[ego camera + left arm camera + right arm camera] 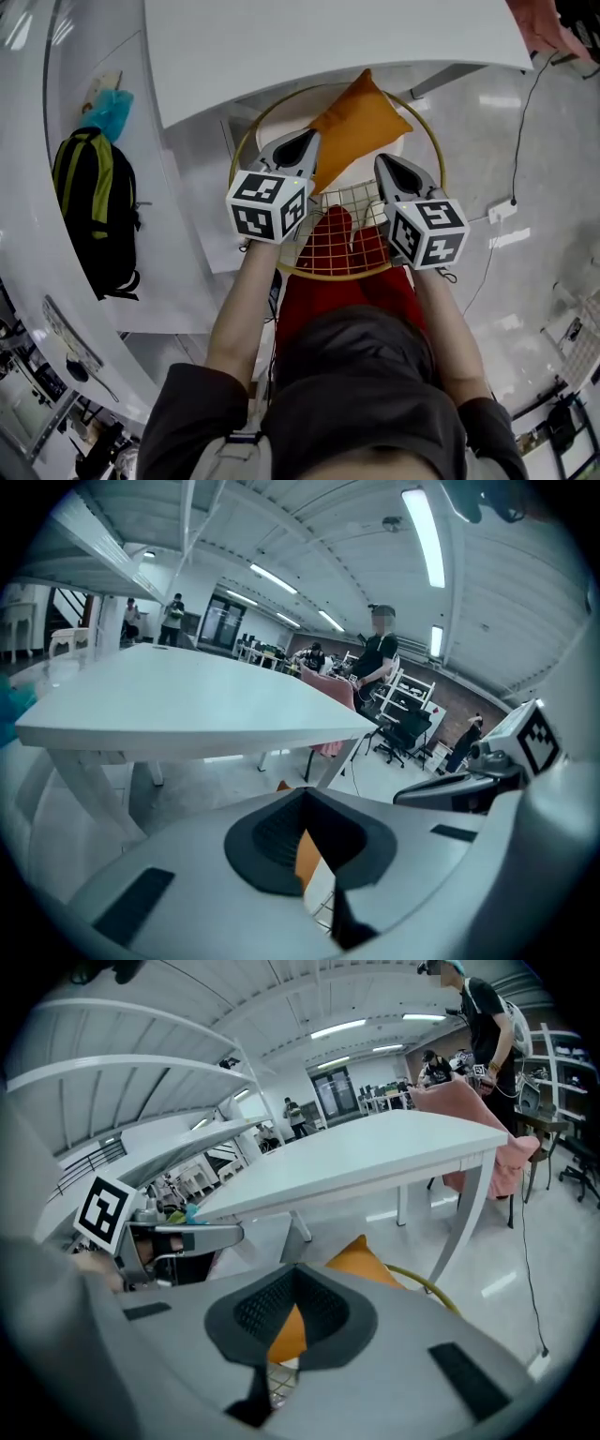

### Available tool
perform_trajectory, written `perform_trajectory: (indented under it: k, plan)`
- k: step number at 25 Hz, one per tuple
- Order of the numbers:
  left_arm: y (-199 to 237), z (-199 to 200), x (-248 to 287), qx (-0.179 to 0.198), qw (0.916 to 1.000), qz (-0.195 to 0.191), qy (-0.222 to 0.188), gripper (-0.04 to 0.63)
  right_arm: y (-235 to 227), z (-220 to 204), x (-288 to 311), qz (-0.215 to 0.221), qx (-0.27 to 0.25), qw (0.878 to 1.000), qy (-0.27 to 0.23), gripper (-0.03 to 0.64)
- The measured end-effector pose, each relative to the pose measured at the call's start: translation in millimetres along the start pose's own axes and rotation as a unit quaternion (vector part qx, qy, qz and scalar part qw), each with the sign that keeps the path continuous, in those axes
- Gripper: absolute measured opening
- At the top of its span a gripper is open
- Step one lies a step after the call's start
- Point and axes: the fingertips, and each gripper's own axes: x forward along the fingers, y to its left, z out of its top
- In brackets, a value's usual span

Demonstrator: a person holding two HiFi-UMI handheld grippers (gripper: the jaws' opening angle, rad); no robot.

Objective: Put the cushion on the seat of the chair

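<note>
An orange cushion (361, 122) hangs tilted over a round chair with a gold rim (246, 141) and a wire-grid seat (342, 234). My left gripper (305, 142) is shut on the cushion's near left edge, and orange fabric (307, 855) shows pinched between its dark pads. My right gripper (386, 167) grips the near right edge in the same way, with orange cloth (286, 1330) caught in its jaws and the cushion's corner (361, 1258) rising beyond them. The chair's gold rim (427, 1283) shows just behind. Whether the cushion's far end touches the chair is hidden.
A white table (328, 37) overhangs the chair's far side. To the left, a black and yellow-green backpack (94, 206) lies on a curved white surface. A black cable (520, 122) runs across the floor at the right. People stand far off in the hall.
</note>
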Motion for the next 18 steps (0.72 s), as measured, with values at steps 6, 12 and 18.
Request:
perform_trajectory:
  k: [6, 12, 18]
  plan:
    - [-15, 27, -27, -0.013, 0.9982, 0.027, -0.052, 0.009, 5, 29, -20, 0.021, -0.018, 0.999, -0.038, 0.015]
    - [-39, 45, -45, -0.007, 0.9954, 0.042, -0.086, 0.009, 11, 54, -48, 0.042, -0.045, 0.995, -0.075, 0.015]
    - [-64, 55, -62, -0.004, 0.992, 0.057, -0.113, 0.009, 18, 73, -75, 0.066, -0.06, 0.99, -0.105, 0.015]
